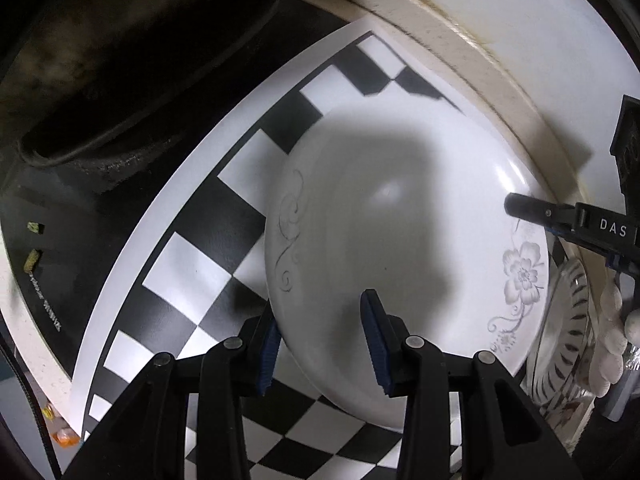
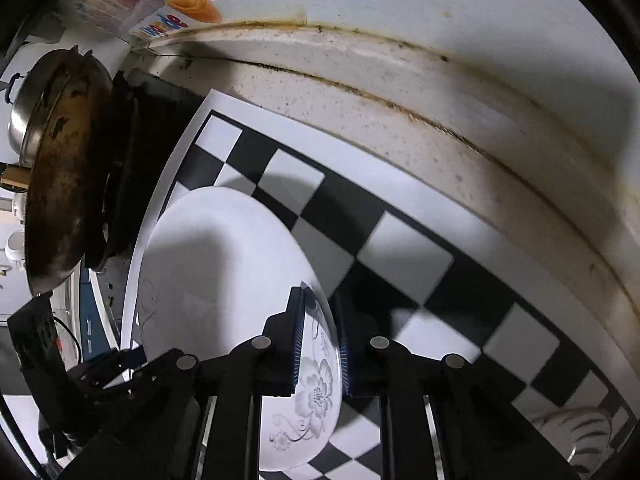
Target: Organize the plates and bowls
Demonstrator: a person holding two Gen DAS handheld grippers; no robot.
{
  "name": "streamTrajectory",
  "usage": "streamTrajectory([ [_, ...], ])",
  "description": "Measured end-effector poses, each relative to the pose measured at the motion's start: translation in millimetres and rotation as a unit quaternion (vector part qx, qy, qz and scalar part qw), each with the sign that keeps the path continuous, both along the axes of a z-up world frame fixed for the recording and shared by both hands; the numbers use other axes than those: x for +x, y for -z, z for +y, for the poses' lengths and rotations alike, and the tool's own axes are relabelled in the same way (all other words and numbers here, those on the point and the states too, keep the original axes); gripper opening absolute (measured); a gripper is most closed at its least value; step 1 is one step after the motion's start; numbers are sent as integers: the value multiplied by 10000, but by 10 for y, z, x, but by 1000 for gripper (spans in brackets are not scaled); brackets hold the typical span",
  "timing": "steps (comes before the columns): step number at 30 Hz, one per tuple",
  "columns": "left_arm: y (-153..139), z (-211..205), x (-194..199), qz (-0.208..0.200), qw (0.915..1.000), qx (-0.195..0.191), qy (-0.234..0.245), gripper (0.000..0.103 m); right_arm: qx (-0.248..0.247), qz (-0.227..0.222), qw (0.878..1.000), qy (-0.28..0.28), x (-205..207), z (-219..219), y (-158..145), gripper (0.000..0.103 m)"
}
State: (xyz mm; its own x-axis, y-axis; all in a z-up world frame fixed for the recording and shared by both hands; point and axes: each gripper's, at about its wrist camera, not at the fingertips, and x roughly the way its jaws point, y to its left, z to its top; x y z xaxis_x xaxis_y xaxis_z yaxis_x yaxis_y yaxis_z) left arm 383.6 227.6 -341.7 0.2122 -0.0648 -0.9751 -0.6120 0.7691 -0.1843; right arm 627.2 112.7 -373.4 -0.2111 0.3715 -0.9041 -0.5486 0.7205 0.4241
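Note:
A white plate (image 1: pixel 400 248) with grey flower prints lies on a black-and-white checkered mat (image 1: pixel 192 276). My left gripper (image 1: pixel 320 340) is open, its fingers straddling the plate's near rim, one below and one above it. My right gripper (image 2: pixel 320 344) has the plate's flowered rim (image 2: pixel 316 396) between its two pads, which sit close on either side of it. In the left wrist view the right gripper (image 1: pixel 560 216) reaches onto the plate's right edge. The plate (image 2: pixel 216 280) looks tilted in the right wrist view.
A clear ribbed glass bowl (image 1: pixel 568 336) stands to the plate's right, also in the right wrist view (image 2: pixel 576 432). A dark wok (image 2: pixel 64 168) sits on the stove left of the mat. A stained cream counter ledge (image 2: pixel 440 92) and wall run behind.

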Motion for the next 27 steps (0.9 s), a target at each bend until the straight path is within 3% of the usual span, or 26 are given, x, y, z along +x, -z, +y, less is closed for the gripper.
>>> streamTrajectory([
  [8,-268,-441,-2,-208,9981,109,566,36,137,-208,9987,434,-321,-533,-369,14],
  [13,-525,-675,-51,-391,9928,146,1119,36,202,-428,9942,969,-668,-1089,-695,14],
  [21,-786,-1354,-153,-625,9685,54,2411,36,363,-772,9724,2171,-1490,-2237,-1209,14],
  [27,-763,-1895,-371,-564,9449,-144,3222,36,278,-830,9508,2973,-2260,-3123,-1316,14],
])
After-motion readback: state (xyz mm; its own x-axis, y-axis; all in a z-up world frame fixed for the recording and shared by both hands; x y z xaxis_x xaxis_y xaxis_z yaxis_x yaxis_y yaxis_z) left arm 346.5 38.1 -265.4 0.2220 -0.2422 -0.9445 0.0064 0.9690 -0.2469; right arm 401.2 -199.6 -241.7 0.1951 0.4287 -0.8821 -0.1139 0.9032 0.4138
